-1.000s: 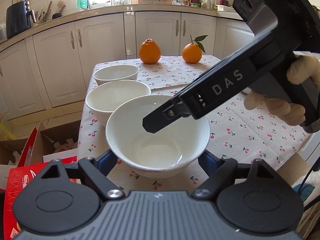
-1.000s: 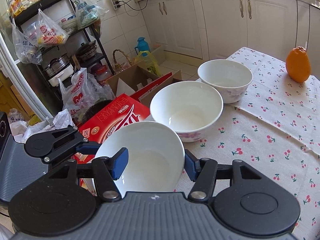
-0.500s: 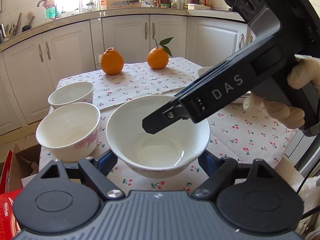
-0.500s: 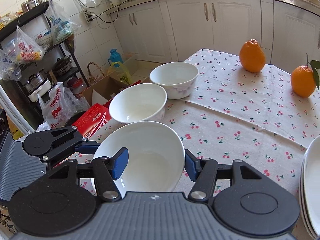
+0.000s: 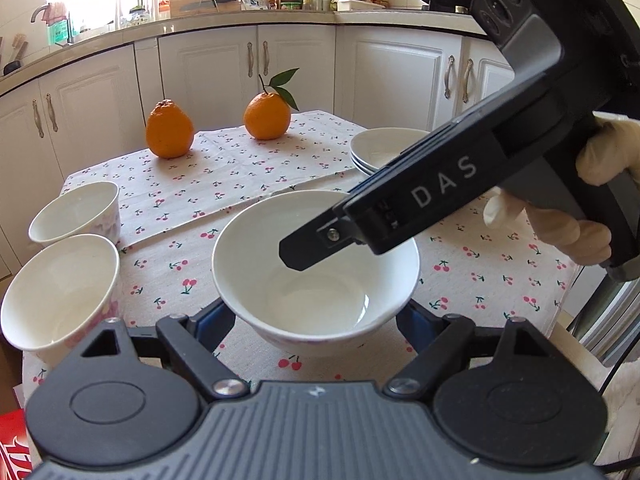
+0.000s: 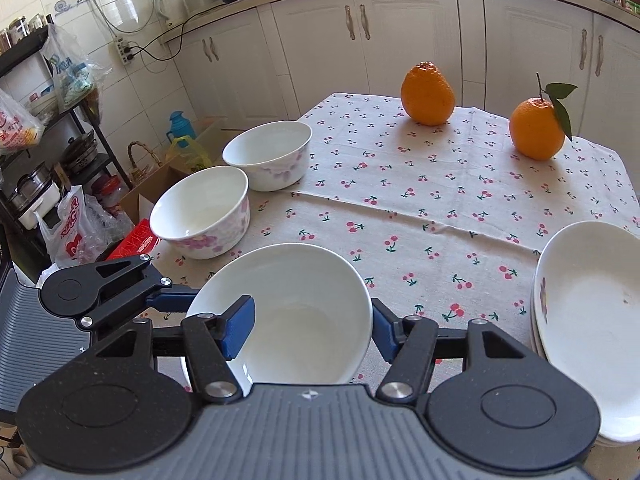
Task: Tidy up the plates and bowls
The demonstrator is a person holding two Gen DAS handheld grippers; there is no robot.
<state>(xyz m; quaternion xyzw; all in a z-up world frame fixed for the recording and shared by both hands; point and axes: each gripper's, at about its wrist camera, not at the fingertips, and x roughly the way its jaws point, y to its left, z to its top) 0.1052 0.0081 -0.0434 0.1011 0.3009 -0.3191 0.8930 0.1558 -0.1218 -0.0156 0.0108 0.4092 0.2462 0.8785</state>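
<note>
Both grippers are on one white bowl over the cherry-print tablecloth. My left gripper is shut on it, a blue pad against each outer side. My right gripper also grips the bowl: its left pad lies inside and its right pad sits against the outer rim, with the jaws opening slightly. In the left wrist view one black finger of that gripper reaches into the bowl from the right. Two more white bowls stand at the table's left edge. A stack of white plates sits at the right.
Two oranges rest at the far side of the table. A gloved hand holds the right gripper. Beyond the left edge are cardboard boxes, a red box, plastic bags and a shelf rack. White cabinets line the back.
Both grippers have carried the bowl rightward across the table. The two other bowls have slid to the left of view, and the plate stack has come into sight on the right.
</note>
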